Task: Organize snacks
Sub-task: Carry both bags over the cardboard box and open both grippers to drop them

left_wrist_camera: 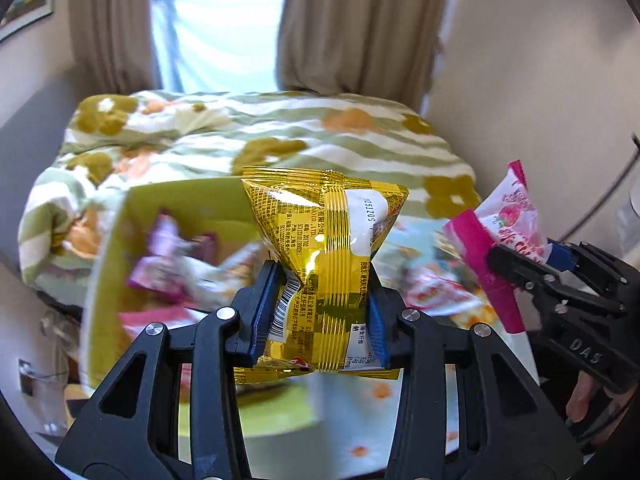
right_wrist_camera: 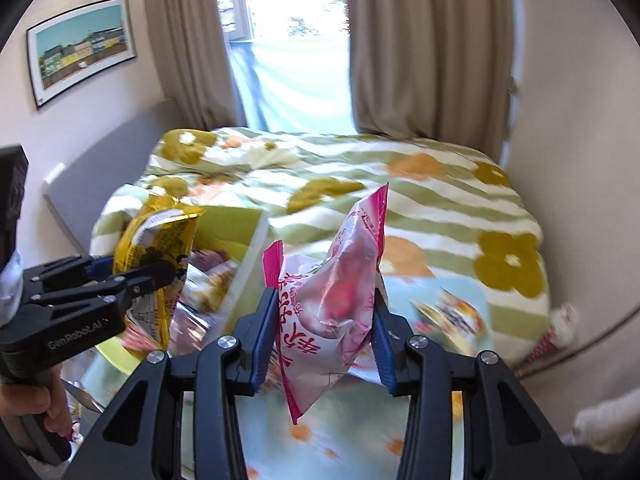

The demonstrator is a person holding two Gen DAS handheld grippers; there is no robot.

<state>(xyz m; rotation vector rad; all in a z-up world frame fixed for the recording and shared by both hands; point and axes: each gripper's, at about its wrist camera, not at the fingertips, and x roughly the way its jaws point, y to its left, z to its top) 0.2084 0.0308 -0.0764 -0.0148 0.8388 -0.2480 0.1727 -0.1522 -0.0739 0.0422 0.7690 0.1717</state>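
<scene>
My left gripper [left_wrist_camera: 322,300] is shut on a yellow foil snack packet [left_wrist_camera: 320,232] and holds it upright in the air over the near edge of a green box [left_wrist_camera: 188,196]. The box holds several pink and purple snack packets [left_wrist_camera: 168,256]. My right gripper [right_wrist_camera: 326,320] is shut on a pink and white snack packet [right_wrist_camera: 340,284], held above the light floral tablecloth [right_wrist_camera: 352,432]. In the left wrist view the right gripper [left_wrist_camera: 516,264] and its pink packet [left_wrist_camera: 508,216] are at the right. In the right wrist view the left gripper [right_wrist_camera: 132,276] with the yellow packet [right_wrist_camera: 156,248] is at the left, beside the box [right_wrist_camera: 228,224].
More loose snack packets [right_wrist_camera: 452,316] lie blurred on the cloth to the right. Behind is a bed with a green striped flowered blanket [right_wrist_camera: 360,184], curtains and a window. A wall stands close on the right, with a cable [right_wrist_camera: 592,340] along it.
</scene>
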